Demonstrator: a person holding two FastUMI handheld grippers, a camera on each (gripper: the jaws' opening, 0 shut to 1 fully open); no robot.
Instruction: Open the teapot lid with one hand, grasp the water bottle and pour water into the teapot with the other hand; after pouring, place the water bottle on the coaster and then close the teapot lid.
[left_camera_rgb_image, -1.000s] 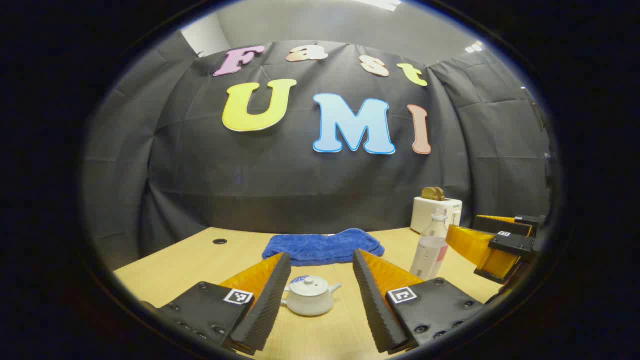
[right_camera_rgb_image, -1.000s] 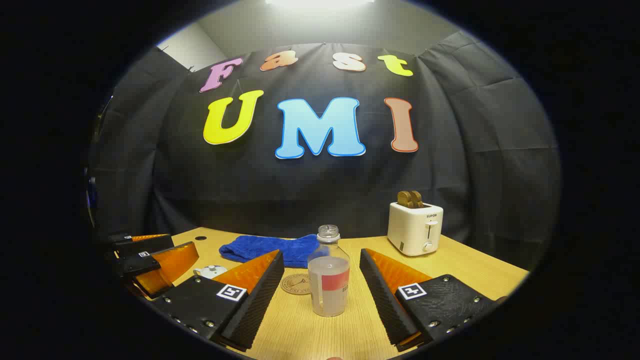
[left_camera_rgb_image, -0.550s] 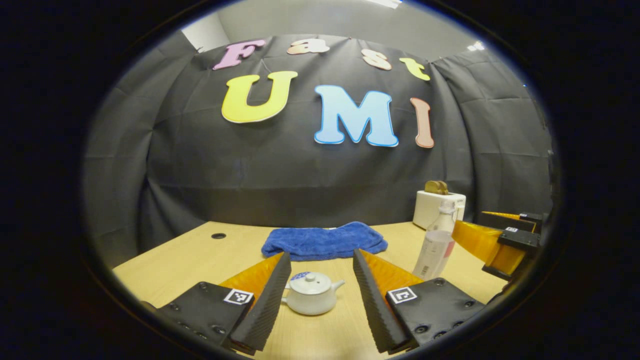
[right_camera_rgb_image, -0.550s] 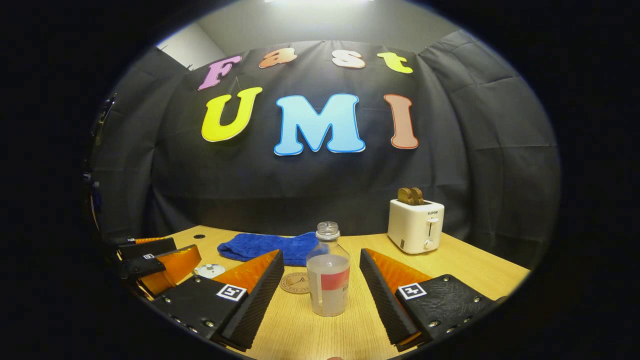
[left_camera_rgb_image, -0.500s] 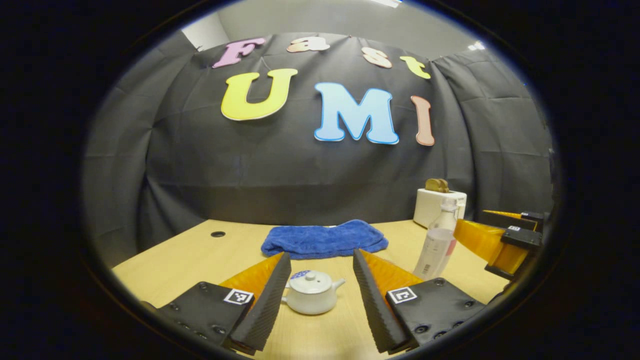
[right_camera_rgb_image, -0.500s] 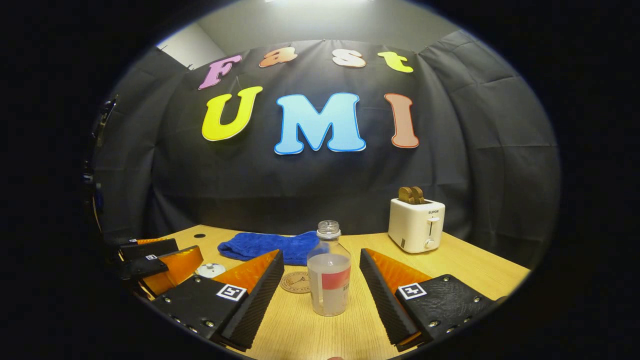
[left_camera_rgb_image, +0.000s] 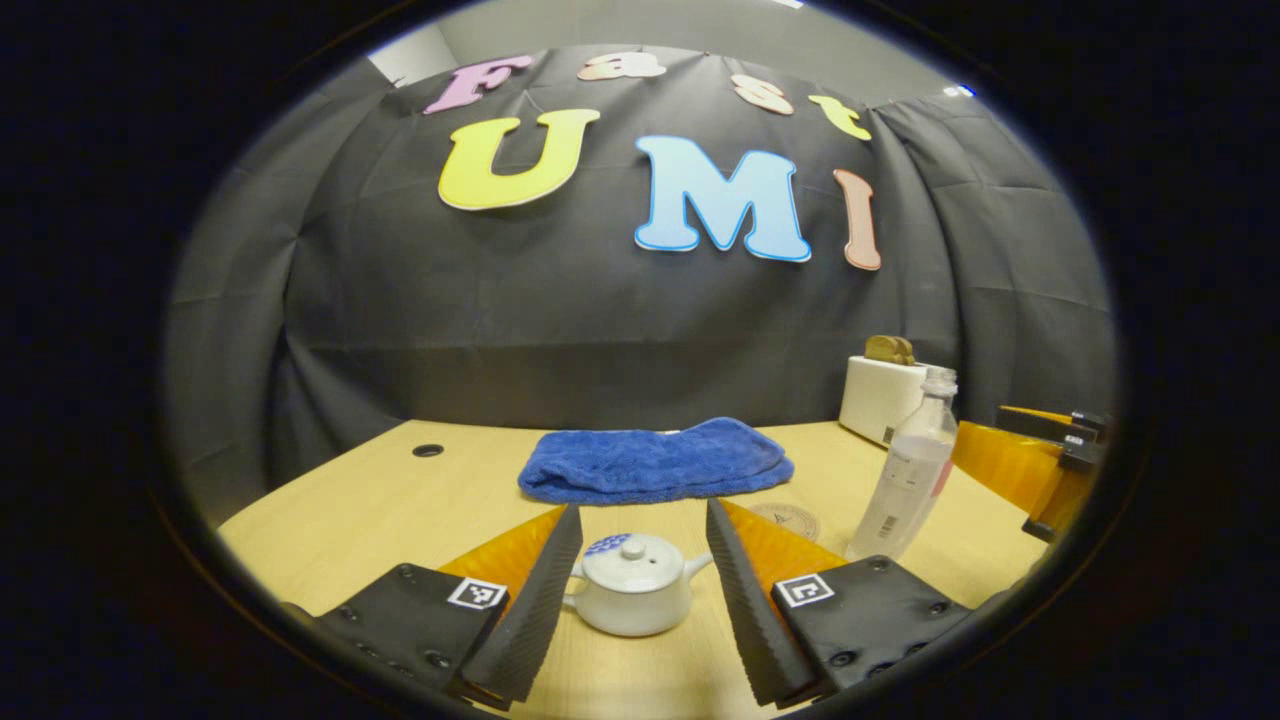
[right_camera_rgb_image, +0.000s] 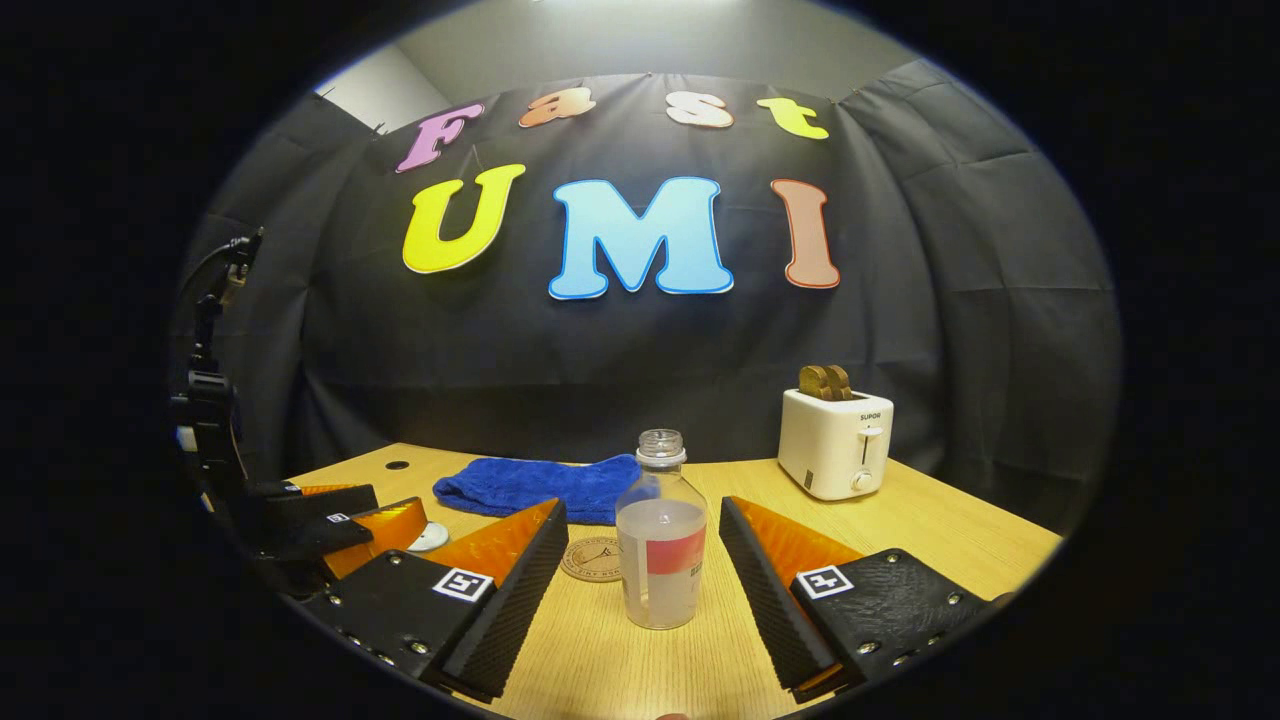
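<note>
A small white teapot with its knobbed lid on stands on the wooden table, low between the fingers of my left gripper, which is open and apart from it on both sides. An uncapped clear water bottle with a red label, partly full, stands upright between the fingers of my open right gripper, untouched. The round coaster lies just behind and left of the bottle. In the left gripper view the bottle stands at the right with the right gripper beside it.
A folded blue towel lies at the back middle of the table. A white toaster holding toast stands at the back right. A small cable hole sits at the back left. The left gripper half hides the teapot in the right gripper view.
My left gripper has moved forward and tipped down, so the teapot sits deeper between its fingers. The right gripper edged slightly closer to the bottle. Both stayed open.
</note>
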